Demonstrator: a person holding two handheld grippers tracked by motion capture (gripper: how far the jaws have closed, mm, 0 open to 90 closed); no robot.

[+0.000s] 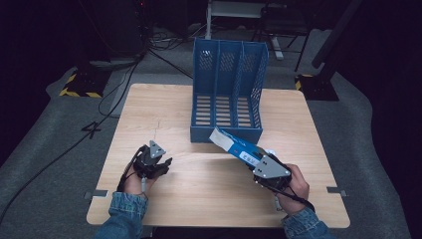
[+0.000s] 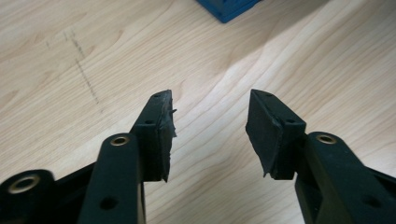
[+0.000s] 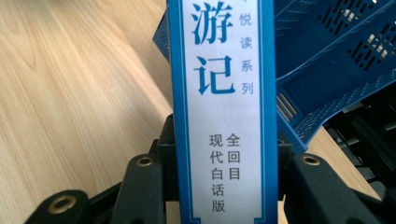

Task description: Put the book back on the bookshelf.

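A blue and white book (image 1: 234, 145) is clamped in my right gripper (image 1: 259, 162), lifted off the table and slanting up toward the front lip of the blue three-slot file rack (image 1: 226, 89). In the right gripper view its spine (image 3: 224, 107), with printed characters, stands between the two jaws, which press on both covers. The rack's perforated walls (image 3: 336, 70) lie just beyond it. My left gripper (image 1: 158, 162) hovers low over the wood at the left. Its jaws stand apart with bare table between its pads (image 2: 163, 135).
The wooden table (image 1: 164, 109) stands on grey carpet. Cables (image 1: 99, 119) run across the floor at the left. Dark stands and equipment sit behind the rack. A pencil-like mark (image 2: 86, 77) crosses the wood ahead of the left gripper.
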